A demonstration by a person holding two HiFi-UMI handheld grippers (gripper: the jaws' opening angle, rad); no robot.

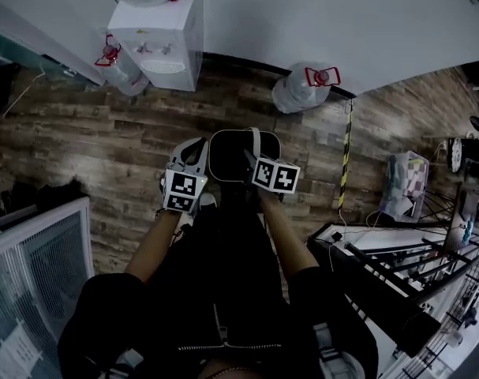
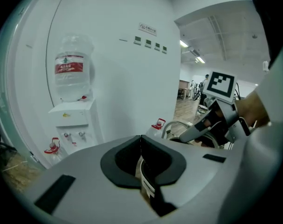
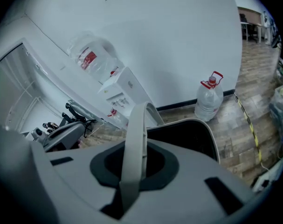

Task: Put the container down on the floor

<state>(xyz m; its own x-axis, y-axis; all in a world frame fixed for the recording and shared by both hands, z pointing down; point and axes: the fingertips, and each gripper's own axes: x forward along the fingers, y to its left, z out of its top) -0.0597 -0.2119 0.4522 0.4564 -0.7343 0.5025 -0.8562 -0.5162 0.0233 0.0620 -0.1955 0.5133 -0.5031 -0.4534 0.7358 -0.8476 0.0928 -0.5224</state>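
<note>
A black container (image 1: 233, 155) with a grey bail handle (image 1: 255, 142) sits in front of the person's knees over the wood floor. My right gripper (image 1: 251, 166) is shut on that handle. The right gripper view shows the handle (image 3: 134, 139) running up between the closed jaws of that gripper (image 3: 133, 158), with the container's dark inside (image 3: 190, 136) beyond. Whether the container touches the floor does not show. My left gripper (image 1: 193, 158) is just left of the container, jaws together and empty (image 2: 141, 143). From there I see the right gripper's marker cube (image 2: 222, 85) and the container rim (image 2: 176, 126).
A white water dispenser (image 1: 159, 38) stands at the wall with a water bottle (image 1: 122, 68) beside it. Another bottle (image 1: 304, 90) lies further right. A yellow-black strip (image 1: 346, 152) runs across the floor. A glass partition (image 1: 34, 275) is at left. A bag (image 1: 405, 184) and metal racks (image 1: 413, 271) are at right.
</note>
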